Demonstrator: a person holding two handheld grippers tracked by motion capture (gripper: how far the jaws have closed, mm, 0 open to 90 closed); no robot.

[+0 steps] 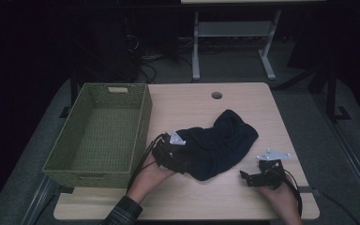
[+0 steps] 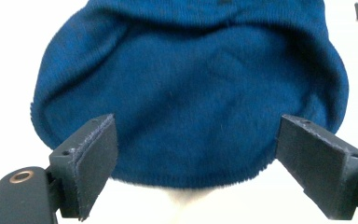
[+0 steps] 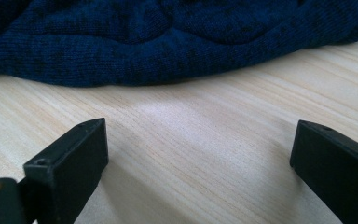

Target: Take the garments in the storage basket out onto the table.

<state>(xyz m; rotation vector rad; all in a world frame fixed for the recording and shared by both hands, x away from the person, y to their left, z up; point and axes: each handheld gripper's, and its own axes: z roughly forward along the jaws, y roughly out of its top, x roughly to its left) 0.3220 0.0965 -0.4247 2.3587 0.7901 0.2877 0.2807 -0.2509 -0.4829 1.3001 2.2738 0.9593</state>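
Centrally on the table (image 1: 243,197) lies a crumpled dark blue knit garment (image 1: 220,143) (its ribbed hem toward the left gripper), right of the green woven basket (image 1: 101,131). At its left edge, the left gripper (image 2: 193,163) has its jaws spread wide, the hem between them but unpinched. Near the garment's lower right, the right gripper (image 3: 198,161) rests low over bare wood, jaws likewise released, holding nothing.
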